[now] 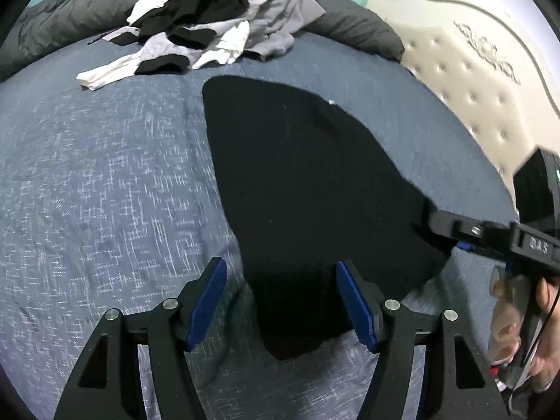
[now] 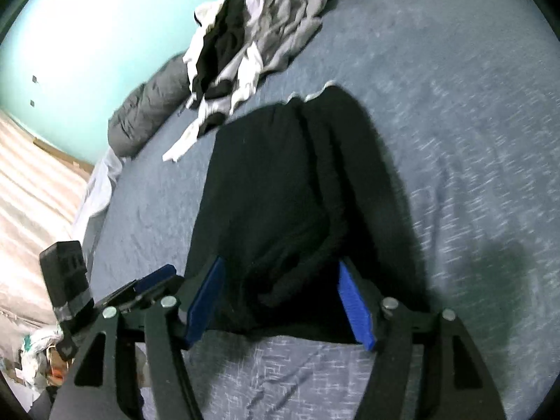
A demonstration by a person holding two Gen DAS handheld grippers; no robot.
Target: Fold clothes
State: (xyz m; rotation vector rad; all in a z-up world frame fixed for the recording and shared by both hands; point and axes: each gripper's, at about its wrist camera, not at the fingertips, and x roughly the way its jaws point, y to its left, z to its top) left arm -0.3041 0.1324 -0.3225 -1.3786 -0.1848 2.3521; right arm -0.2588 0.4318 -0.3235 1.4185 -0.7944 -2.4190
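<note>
Black garment (image 1: 297, 192) lies spread on the blue bedspread (image 1: 105, 175), near hem right at your grippers. Left gripper (image 1: 281, 304) has its jaws spread wide, near corner of the cloth sitting between the blue pads (image 1: 206, 304), nothing pinched yet. Right gripper (image 2: 280, 301) is also spread, straddling a bunched ridge of the same garment (image 2: 280, 192); pads (image 2: 353, 304) look clear of the fabric, though blur makes contact hard to call.

Likely step: grab the near edge for a fold away from you. Push both grippers lower so each pad pair takes the hem layers, not just the top wrinkle. Close both together, at matching spots on the hem, or the fold skews. Right side is rumpled, so flatten or take the whole ridge.

Far end of the garment looks flat. Beyond it, the unfolded pile (image 1: 210, 21) sits against the grey duvet (image 1: 70, 14); keep your fold short of it.
</note>
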